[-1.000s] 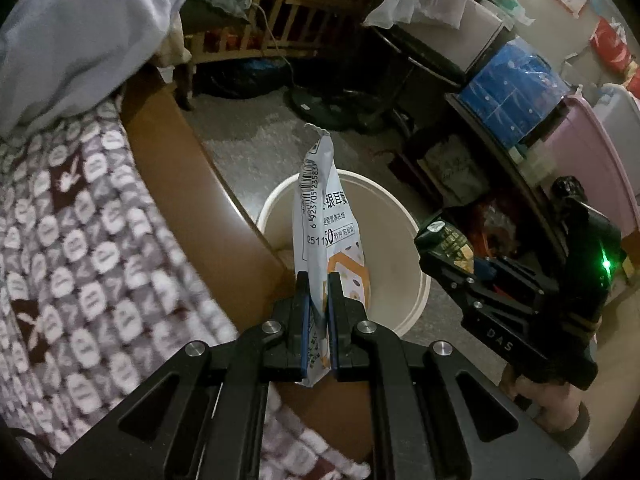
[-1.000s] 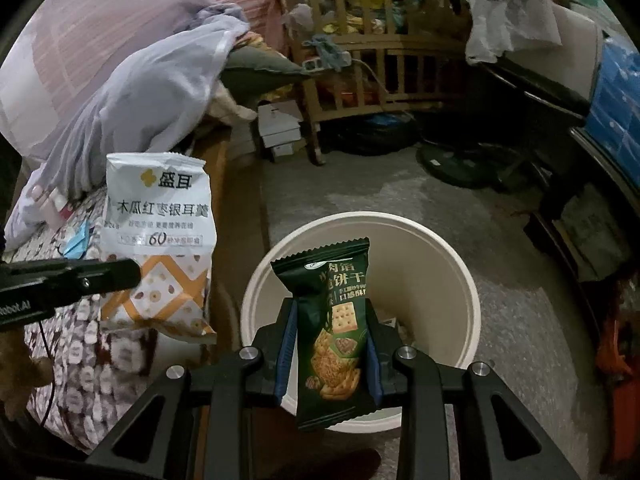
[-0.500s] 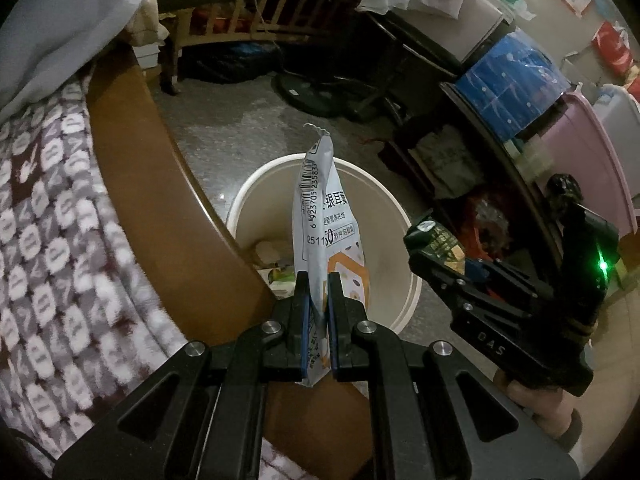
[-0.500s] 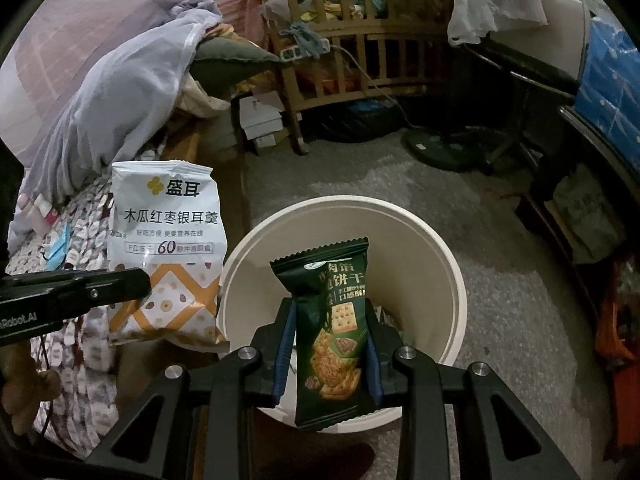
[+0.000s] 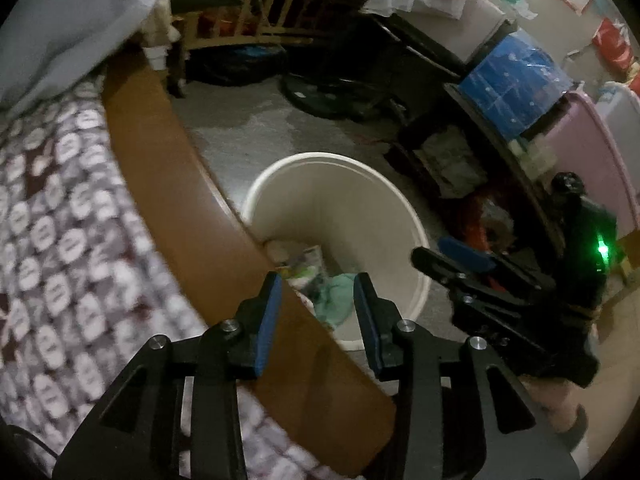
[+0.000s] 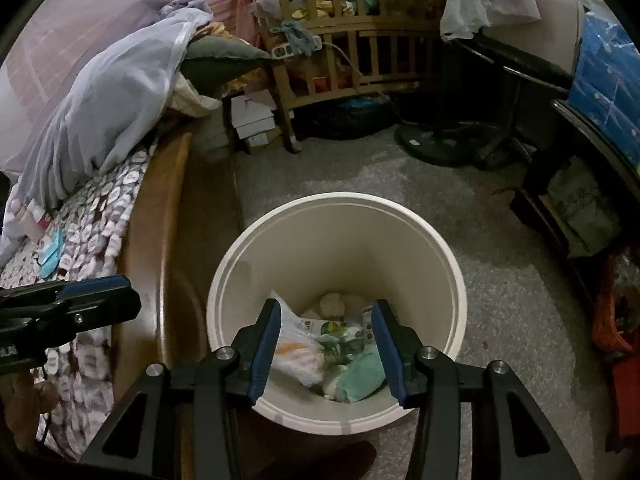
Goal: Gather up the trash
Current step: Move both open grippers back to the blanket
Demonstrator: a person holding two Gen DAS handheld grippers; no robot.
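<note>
A cream round trash bin (image 6: pixel 420 248) stands on the floor beside the bed; it also shows in the left wrist view (image 5: pixel 360 200). Wrappers and other trash (image 6: pixel 316 344) lie at its bottom, among them a white and orange packet (image 6: pixel 298 354) and something green (image 6: pixel 362 376). My right gripper (image 6: pixel 326 312) is open and empty above the bin's near rim. My left gripper (image 5: pixel 318 282) is open and empty above the bed's wooden edge and the bin's left side. Each gripper shows in the other's view: the right one (image 5: pixel 452 254) and the left one (image 6: pixel 120 292).
A bed with a patterned blanket (image 5: pixel 52 216) and a brown wooden side rail (image 5: pixel 160 168) lies on the left. A wooden crib (image 6: pixel 360 40) stands behind. A fan base (image 6: pixel 436 144), dark shelves with a blue pack (image 5: pixel 516 84) and a pink tub (image 5: pixel 592 148) crowd the right.
Both grippers have opened. The white packet has left the left gripper and the green biscuit packet has left the right; a white and orange packet now lies in the bin.
</note>
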